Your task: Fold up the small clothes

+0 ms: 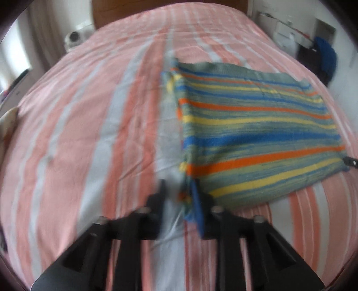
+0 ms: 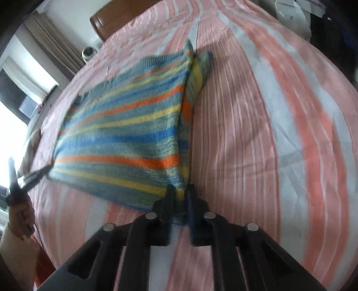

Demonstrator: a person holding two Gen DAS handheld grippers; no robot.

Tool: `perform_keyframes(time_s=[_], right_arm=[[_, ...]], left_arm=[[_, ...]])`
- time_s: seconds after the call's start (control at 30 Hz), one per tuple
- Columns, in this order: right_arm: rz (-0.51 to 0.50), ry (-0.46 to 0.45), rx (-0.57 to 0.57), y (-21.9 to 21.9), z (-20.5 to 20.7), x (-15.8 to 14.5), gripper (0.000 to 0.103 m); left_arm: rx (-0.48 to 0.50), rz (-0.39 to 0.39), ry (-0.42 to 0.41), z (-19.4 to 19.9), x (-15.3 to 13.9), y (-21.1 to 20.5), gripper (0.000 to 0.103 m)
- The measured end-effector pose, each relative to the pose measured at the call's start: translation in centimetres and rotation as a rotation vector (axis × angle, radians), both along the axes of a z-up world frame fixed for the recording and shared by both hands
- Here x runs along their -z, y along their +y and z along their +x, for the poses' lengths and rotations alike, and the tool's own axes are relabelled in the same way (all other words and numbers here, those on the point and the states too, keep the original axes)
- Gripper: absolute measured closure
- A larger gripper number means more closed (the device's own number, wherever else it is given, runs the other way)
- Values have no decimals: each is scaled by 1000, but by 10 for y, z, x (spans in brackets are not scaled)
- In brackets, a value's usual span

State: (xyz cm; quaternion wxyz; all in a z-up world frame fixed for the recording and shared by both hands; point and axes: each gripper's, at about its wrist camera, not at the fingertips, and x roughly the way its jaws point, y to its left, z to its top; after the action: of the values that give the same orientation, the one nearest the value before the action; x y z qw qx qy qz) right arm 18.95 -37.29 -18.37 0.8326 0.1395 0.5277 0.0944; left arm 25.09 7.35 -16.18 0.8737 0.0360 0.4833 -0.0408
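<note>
A small knitted garment with blue, orange, yellow and grey-green stripes [image 1: 257, 132] lies on the bed; it also shows in the right wrist view [image 2: 125, 134]. My left gripper [image 1: 179, 192] is shut on the garment's near left corner, which bunches between the fingers. My right gripper [image 2: 180, 192] is shut on the garment's near right corner. The left gripper's tip [image 2: 38, 174] shows at the garment's left corner in the right wrist view, with the hand that holds it below. The right gripper's tip [image 1: 350, 161] shows at the garment's right edge.
The bed has a pink, orange and white striped sheet [image 1: 89, 134] and a brown headboard [image 2: 105, 20]. A white round device [image 1: 75, 38] sits beyond the bed's far left corner. Dark and blue items [image 1: 322, 58] are piled at the far right.
</note>
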Motion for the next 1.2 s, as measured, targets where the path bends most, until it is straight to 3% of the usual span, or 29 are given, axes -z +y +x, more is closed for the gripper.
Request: perform_keyframes(time_s=[0.03,0.07,0.1,0.2,0.63,0.77,0.9,1.0,1.2], right_arm=[[-4,-22,22,-2,-6,-7,58],[-8,-45,41,-6,-10,-12,42],[-3,-73,53,-8,-13,-17,38],[-5,-129,76,-18,-36,-30,36],[-25,-153,103,-26,-81,-30,36],[-9,-189,111,-29,-82,-29,36],[10,-218,127,-39,-81,-28,36],[24,-230,136,-51,-83,-24,36],[64,-206,114,-78,-53,-25,36]], left_arm=[[-29,-2,-23,-8,-9,3,44],[-37,1,-47,-12,-15,4,33],[-43,14,-70,-17,-21,4,32],[-52,52,-99,-32,-34,3,31],[-13,68,-170,-53,-65,-32,31],[160,32,-158,-59,-56,-89,27],[411,80,-145,-67,-32,-180,27],[540,116,-149,-66,-15,-238,27],[657,129,-114,-42,12,-320,27]])
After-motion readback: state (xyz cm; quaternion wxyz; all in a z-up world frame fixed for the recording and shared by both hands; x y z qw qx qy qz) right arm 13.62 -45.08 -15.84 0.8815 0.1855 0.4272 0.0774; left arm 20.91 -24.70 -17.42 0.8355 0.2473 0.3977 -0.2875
